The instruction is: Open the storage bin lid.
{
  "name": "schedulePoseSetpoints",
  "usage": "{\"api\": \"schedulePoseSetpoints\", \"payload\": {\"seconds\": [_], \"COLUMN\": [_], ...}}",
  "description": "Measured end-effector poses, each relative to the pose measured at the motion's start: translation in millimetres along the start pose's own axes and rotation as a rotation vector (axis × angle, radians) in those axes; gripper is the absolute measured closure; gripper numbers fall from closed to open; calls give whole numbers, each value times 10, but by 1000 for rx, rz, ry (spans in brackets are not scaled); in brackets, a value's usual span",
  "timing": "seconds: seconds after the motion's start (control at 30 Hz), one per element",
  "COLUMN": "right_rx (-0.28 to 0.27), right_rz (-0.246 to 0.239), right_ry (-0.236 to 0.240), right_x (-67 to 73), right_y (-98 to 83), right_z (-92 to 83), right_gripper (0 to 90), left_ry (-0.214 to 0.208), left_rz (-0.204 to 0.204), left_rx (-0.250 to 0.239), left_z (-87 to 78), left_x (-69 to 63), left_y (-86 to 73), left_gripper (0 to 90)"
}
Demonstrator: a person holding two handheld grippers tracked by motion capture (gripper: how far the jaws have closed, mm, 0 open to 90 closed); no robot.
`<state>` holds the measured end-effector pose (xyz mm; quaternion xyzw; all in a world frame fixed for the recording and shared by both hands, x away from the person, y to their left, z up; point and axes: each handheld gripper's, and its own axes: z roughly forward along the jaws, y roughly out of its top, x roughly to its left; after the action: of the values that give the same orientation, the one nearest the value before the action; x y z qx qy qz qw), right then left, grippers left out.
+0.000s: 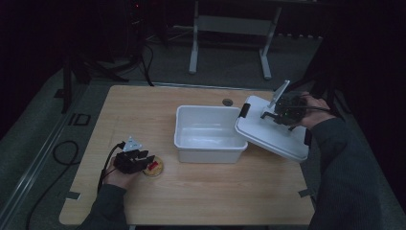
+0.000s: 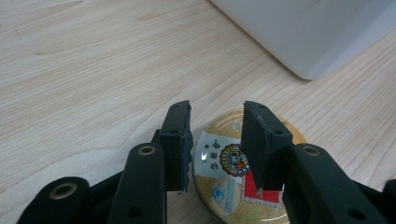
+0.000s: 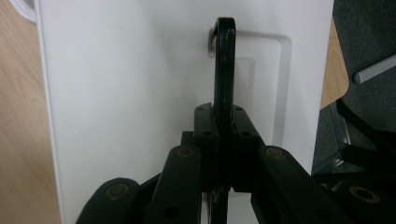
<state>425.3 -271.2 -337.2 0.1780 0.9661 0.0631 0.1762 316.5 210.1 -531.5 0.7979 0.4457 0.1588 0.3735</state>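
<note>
Lid (image 1: 275, 132) of the white bin (image 1: 209, 134) hangs tilted over the table's right edge, its black handle (image 3: 224, 70) pinched by the right gripper (image 1: 273, 115); keep that pinch firm and carry it level. Left gripper (image 2: 217, 140), jaws spread, straddles a gold tin (image 2: 233, 186) near the front-left corner.

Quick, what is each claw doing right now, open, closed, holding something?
Left claw: open, jaws over a round gold tin, not clamping it.
Right claw: shut on the black handle of the white plastic lid.

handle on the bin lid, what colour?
Black, on the white lid; the handle shows best in the right gripper view, clamped by the right gripper.
</note>
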Motion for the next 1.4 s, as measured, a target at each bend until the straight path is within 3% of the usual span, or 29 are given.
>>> {"api": "schedulePoseSetpoints", "payload": {"seconds": [0.6, 1.4], "right_rx": [15, 44], "right_rz": [58, 119], "right_ry": [7, 27], "right_x": [-63, -26], "right_y": [-289, -646], "right_z": [16, 259], "right_gripper": [842, 843], "left_ry": [-1, -3], "left_rz": [1, 3], "left_rx": [2, 8], "left_z": [0, 13], "left_x": [6, 2], "left_y": [1, 3], "left_gripper": [625, 624]}}
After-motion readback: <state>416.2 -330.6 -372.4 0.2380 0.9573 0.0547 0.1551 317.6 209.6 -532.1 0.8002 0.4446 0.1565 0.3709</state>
